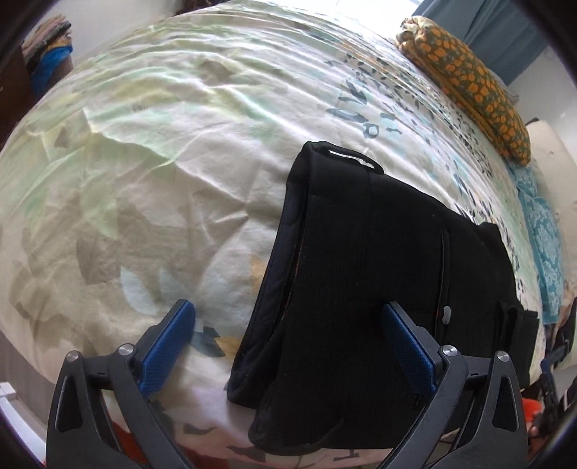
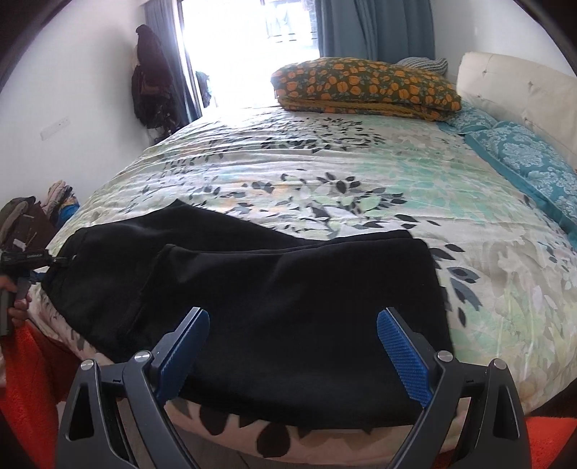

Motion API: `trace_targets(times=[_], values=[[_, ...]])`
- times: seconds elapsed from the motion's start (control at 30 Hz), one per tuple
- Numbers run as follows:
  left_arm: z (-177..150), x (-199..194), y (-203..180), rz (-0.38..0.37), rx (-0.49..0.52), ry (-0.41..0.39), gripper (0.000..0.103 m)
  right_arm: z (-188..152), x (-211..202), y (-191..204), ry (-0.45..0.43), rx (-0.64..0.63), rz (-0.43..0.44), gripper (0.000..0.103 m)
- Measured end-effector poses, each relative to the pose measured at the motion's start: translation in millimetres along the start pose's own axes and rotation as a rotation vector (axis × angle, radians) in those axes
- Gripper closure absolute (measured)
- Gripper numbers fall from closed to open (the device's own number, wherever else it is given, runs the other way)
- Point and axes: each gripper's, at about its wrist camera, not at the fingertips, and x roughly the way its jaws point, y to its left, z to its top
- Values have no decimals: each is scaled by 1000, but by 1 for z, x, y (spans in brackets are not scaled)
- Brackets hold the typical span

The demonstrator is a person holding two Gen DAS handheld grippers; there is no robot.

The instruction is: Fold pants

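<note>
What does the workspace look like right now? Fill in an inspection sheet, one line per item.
Surface: bed with a wrinkled floral cover.
Job's things: black pants lying folded near the bed's front edge, waistband toward the left gripper's side.
Clutter: orange-patterned folded bedding and teal pillows at the head end; pile of clothes beyond the bed's far corner.
Grippers: left gripper open above the pants' edge, nothing between the pads; right gripper open above the pants, holding nothing.
Cables: nothing seen.
Surroundings: bright window with blue curtains, dark garments hanging on the wall, white headboard, orange rug on the floor.
</note>
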Motion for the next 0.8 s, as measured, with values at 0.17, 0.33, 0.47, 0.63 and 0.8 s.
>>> trace_targets(times=[0.17,0.33,0.47,0.63,0.8], values=[[-2,2,-3,-7,13,2,0,22,40,77,147,-151,106,9],[-7,4,-6,10,19,-11,0,25,93,125,225,-268,43,9],[-6,-2,-13,-20,55,27,35,17,112,119,288,-229,36,9],[-11,-37,-37,0,109,-56,87,24,73,90,205,-121,55,9],[-17,-90,-53,-157,30,-167,90,23,39,67,147,-63,76,9]])
